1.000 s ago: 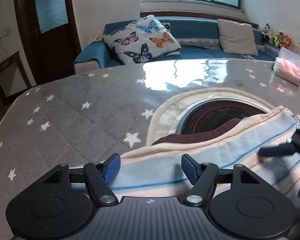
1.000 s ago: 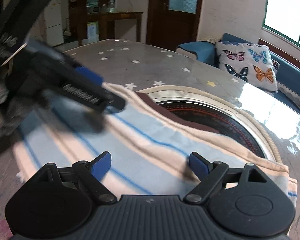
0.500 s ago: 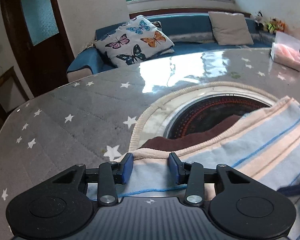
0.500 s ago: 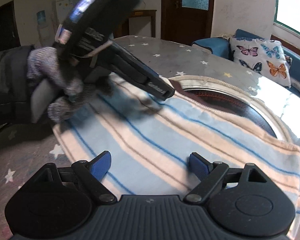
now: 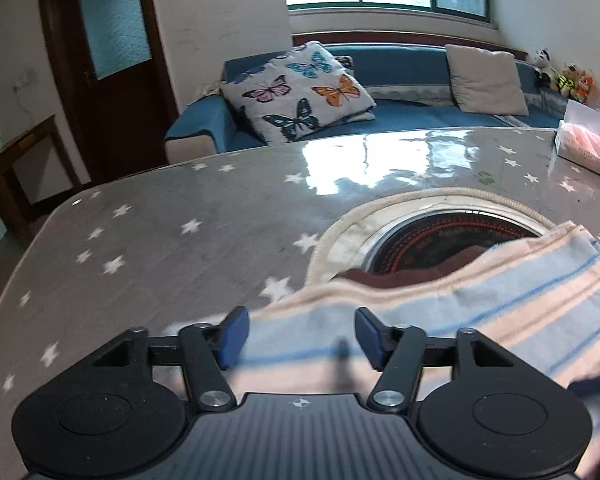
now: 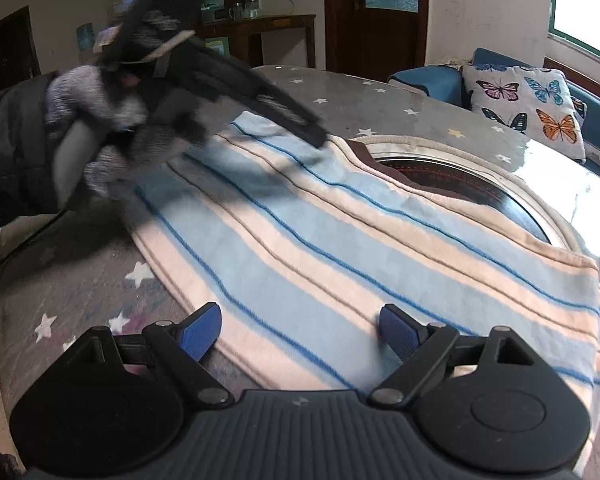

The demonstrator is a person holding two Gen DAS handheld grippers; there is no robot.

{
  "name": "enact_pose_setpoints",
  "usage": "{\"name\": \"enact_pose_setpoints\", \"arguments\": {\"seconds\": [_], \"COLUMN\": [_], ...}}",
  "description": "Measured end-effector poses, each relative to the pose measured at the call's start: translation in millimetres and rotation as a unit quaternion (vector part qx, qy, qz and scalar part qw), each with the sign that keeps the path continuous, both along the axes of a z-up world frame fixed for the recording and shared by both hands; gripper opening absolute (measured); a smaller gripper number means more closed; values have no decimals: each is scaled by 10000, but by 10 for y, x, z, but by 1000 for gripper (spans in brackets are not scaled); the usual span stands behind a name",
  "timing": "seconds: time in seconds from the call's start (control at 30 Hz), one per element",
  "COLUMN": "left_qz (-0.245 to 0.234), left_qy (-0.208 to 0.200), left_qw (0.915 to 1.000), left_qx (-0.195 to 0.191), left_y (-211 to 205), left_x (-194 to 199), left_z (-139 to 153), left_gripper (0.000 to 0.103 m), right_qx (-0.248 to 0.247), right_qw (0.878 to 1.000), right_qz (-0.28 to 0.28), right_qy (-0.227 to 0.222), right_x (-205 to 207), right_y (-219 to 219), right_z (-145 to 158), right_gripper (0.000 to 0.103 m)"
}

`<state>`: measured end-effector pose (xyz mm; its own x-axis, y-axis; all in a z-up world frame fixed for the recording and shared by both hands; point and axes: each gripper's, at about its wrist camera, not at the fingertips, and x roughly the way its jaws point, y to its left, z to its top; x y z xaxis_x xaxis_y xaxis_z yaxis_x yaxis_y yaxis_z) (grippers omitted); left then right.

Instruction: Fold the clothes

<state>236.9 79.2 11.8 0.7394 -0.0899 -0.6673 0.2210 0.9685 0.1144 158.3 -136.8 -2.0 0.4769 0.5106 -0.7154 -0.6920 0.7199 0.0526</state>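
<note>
A folded striped cloth (image 6: 340, 240), light blue and peach with thin blue lines, lies flat on the star-patterned table; it also shows in the left wrist view (image 5: 480, 304). A dark brown layer (image 5: 404, 276) shows under its far edge. My left gripper (image 5: 298, 334) is open, its blue fingers just over the cloth's left corner. In the right wrist view the left gripper (image 6: 316, 136) reaches that corner, held by a gloved hand. My right gripper (image 6: 300, 330) is open and empty above the cloth's near edge.
A round dark mat with a cream rim (image 5: 452, 232) lies under the cloth's far side. A tissue box (image 5: 584, 144) stands at the table's far right. A blue sofa with a butterfly cushion (image 5: 300, 92) is behind the table.
My left gripper closed on the cloth's corner half a second ago and has now opened again, letting it go. The right gripper stayed open and drew back slightly.
</note>
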Motion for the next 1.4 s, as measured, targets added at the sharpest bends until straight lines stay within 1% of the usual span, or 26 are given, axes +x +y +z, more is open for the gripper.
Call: {"name": "enact_pose_setpoints", "arguments": {"seconds": [0.23,0.37,0.43,0.53,0.6,0.77,0.87,0.97,1.07,1.13,1.17,1.23,1.27,1.3,1.33,1.37,1.4], "left_qz": [262,266,264,343,405,459,494,595,594,574,568,577,583,572,555,538,511], "left_qy": [107,130,207,325,396,382,382,355,366,366,391,422,424,426,438,456,472], "left_qw": [9996,9995,9993,9984,9976,9971,9968,9964,9963,9965,9963,9958,9958,9959,9957,9955,9953], "left_qx": [-10,-92,-146,-308,-393,-464,-492,-498,-510,-476,-504,-567,-570,-565,-596,-637,-671], "left_y": [366,458,466,519,539,560,581,608,615,609,618,638,640,646,654,659,667], "left_x": [-615,-930,-1037,-1125,-1162,-1210,-1221,-1235,-1254,-1262,-1258,-1243,-1237,-1241,-1251,-1260,-1270], "left_z": [-14,-49,-90,-162,-207,-207,-202,-206,-200,-202,-203,-204,-203,-197,-192,-186,-175], "left_gripper": [68,68,67,65,58,47,46,48,48,47,47,45,38,31,27,21,17], "right_qx": [-35,-13,5,33,93,323,410,450,581,655,660,643,642,656,668,675,686], "right_qw": [9993,9985,9979,9968,9956,9888,9823,9753,9684,9666,9662,9662,9662,9659,9655,9651,9651], "right_qz": [-372,-543,-646,-794,-932,-1456,-1826,-2164,-2417,-2463,-2476,-2485,-2486,-2492,-2504,-2516,-2515], "right_qy": [48,-15,10,43,71,39,3,16,211,279,285,248,236,239,252,266,270], "right_x": [-144,-285,-354,-443,-485,-543,-501,-420,-321,-289,-272,-263,-254,-244,-236,-225,-230], "right_y": [-331,-529,-621,-744,-836,-1138,-1323,-1501,-1637,-1671,-1665,-1672,-1668,-1666,-1663,-1661,-1663], "right_z": [-5,30,39,53,75,180,201,173,112,78,66,56,54,56,52,51,50], "right_gripper": [88,88,88,88,88,88,88,85,77,65,62,52,48,35,27,25,19]}}
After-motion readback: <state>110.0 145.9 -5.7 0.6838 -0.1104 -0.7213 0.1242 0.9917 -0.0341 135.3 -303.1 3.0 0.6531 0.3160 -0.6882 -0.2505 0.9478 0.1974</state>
